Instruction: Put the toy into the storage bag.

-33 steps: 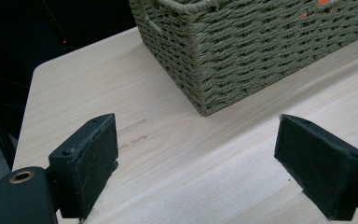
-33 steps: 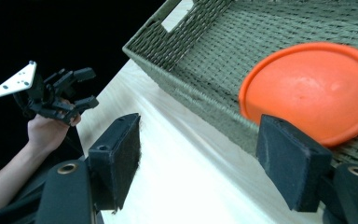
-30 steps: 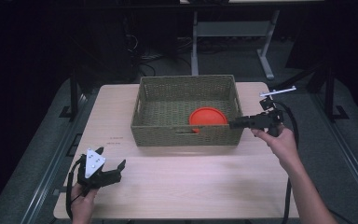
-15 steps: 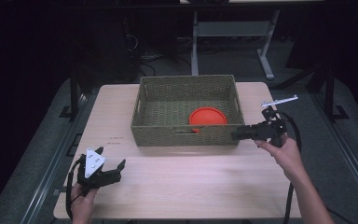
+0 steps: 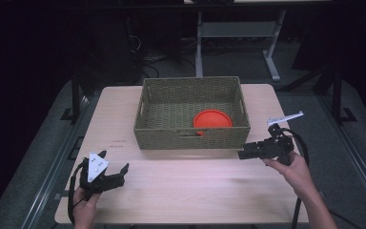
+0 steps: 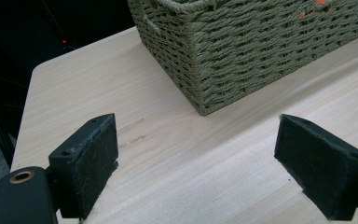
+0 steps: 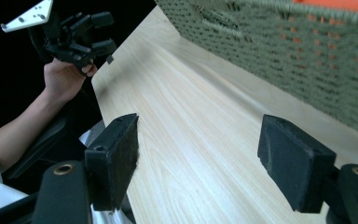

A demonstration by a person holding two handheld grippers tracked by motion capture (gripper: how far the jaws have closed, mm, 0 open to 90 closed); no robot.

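Backing away from the basket now — our right gripper (image 5: 242,154) was up at the basket's near right corner a second ago and has since dropped down and toward us, out over the bare table (image 5: 186,191). We read that as a pull-back after a drop.

And look where the orange plate (image 5: 212,119) is: lying flat on the floor of the woven basket (image 5: 190,138), toward its right side and close against the near wall. In the right gripper view we catch its orange (image 7: 349,4) glowing through the weave.

Both tools are empty. In that view the right pads (image 7: 121,158) stand wide apart with only tabletop between them. Our left gripper (image 5: 110,172) sits at the near left corner of the table, well apart from the basket, and in the left gripper view its pads (image 6: 89,163) are spread just as wide, holding nothing.

So how far along are we? We judge the main job done: plate in, hands clear. We see nothing else loose on the table to load, so what's left looks like little more than bringing the right hand home.
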